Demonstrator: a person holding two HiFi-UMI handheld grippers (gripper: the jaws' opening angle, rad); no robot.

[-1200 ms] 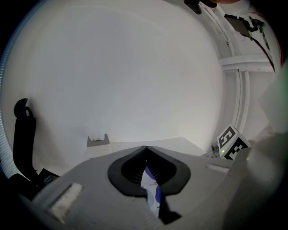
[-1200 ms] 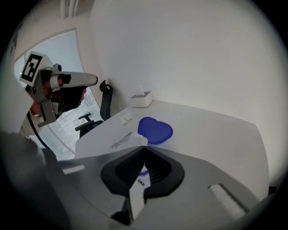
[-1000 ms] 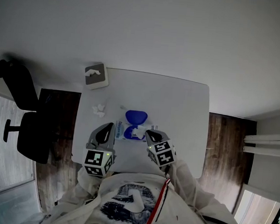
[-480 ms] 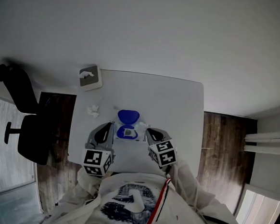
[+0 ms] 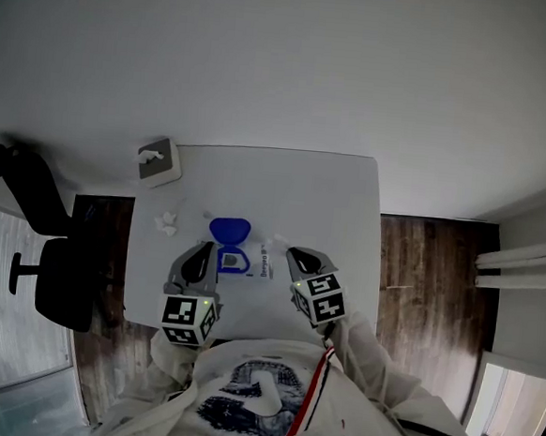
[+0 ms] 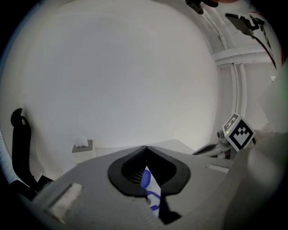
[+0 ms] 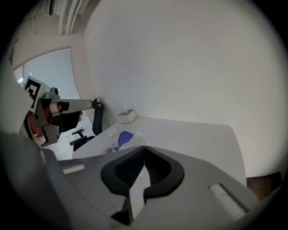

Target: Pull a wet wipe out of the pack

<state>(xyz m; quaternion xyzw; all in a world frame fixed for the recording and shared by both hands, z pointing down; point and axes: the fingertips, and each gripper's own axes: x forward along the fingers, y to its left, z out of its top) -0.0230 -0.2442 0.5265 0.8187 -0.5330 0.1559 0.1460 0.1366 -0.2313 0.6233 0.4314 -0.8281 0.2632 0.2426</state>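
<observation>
**Both tools gripping**

The left tool [image 5: 211,248] is closed on the pack [image 5: 246,261], which lies near the middle of the worktop [image 5: 331,193] with its blue lid [image 5: 229,230] open. Just right of the pack, the right tool [image 5: 291,252] pinches a white wipe [image 7: 137,188].

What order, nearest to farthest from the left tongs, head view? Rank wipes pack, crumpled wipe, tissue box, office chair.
From the left tongs:
1. wipes pack, just right of the tips.
2. crumpled wipe, farther back and left.
3. tissue box, far left corner of the table.
4. office chair, beyond the left edge.
</observation>
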